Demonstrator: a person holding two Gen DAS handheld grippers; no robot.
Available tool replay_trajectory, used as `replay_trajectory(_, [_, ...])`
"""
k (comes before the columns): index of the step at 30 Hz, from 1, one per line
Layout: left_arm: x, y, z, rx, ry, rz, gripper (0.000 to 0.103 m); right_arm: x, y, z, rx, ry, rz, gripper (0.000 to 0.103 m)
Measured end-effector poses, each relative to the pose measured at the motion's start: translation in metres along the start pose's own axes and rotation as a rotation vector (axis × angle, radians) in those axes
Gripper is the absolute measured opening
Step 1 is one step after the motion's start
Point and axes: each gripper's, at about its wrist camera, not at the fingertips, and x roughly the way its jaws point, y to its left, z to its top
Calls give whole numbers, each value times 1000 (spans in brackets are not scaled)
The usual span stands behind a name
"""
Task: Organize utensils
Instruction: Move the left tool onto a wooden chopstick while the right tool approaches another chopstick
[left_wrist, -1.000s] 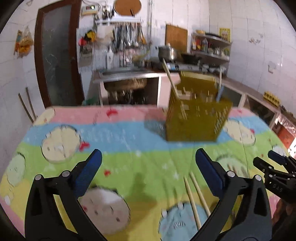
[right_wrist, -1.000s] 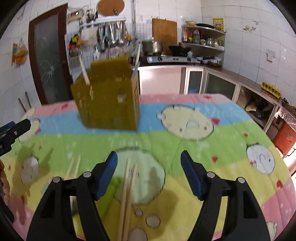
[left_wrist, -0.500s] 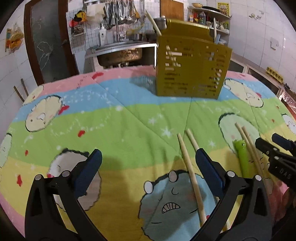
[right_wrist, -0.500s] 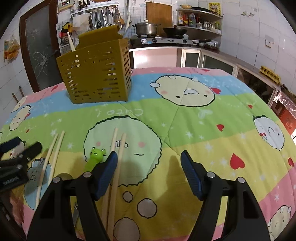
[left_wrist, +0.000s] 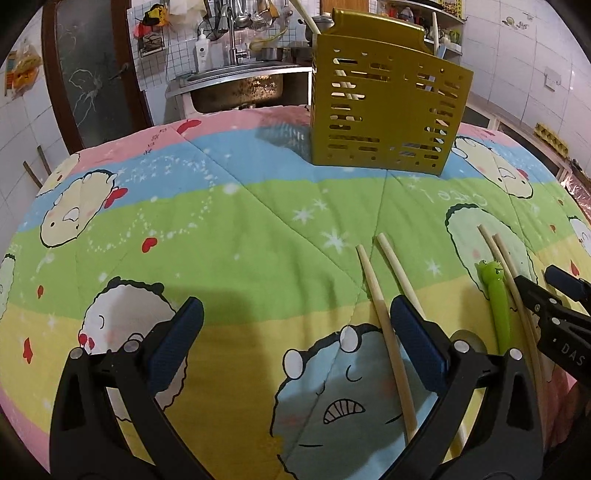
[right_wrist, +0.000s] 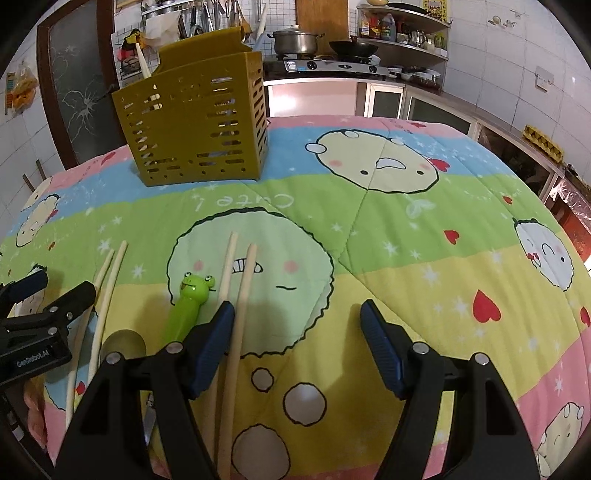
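Hovering low over the cartoon quilt on the worktop, both claws are spread wide and hold nothing. The left claw has one pair of chopsticks by its right finger, their near ends hidden under it. The right claw has the second pair of chopsticks by its left finger, lower ends lost beneath the frame. Left of that lies a green frog-headed utensil; its working end is covered, so I cannot tell what it is. The yellow slotted utensil holder stands well ahead, upright, with sticks poking from it. Open quilt stretches right of the right claw.
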Motion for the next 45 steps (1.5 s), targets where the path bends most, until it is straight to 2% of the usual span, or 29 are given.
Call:
replay_trajectory(11, [6, -6, -4, 22, 50, 0, 98, 1, 5, -2, -24, 11, -31, 68])
replay_trajectory(15, [6, -7, -4, 24, 57, 3, 98, -1, 9, -4, -37, 10, -30, 54])
replay_trajectory(21, [6, -7, -5, 23, 57, 3, 98, -6, 17, -8, -57, 15, -14, 39])
replay_trajectory(29, [10, -6, -4, 10, 75, -14, 98, 1, 23, -1, -84, 39, -28, 35])
replay_trajectory(32, [10, -7, -3, 6, 84, -9, 97, 6, 27, 7, -105, 64, -33, 31])
replay_trajectory(36, [6, -11, -3, 6, 90, -4, 89, 12, 27, 15, -103, 83, -20, 29])
replay_trajectory(40, [0, -18, -5, 16, 88, -10, 71, 9, 24, 7, -73, 47, -3, 29])
replay_trajectory(45, [-3, -26, -5, -8, 93, -18, 51, 6, 20, 5, -47, 41, 15, 23])
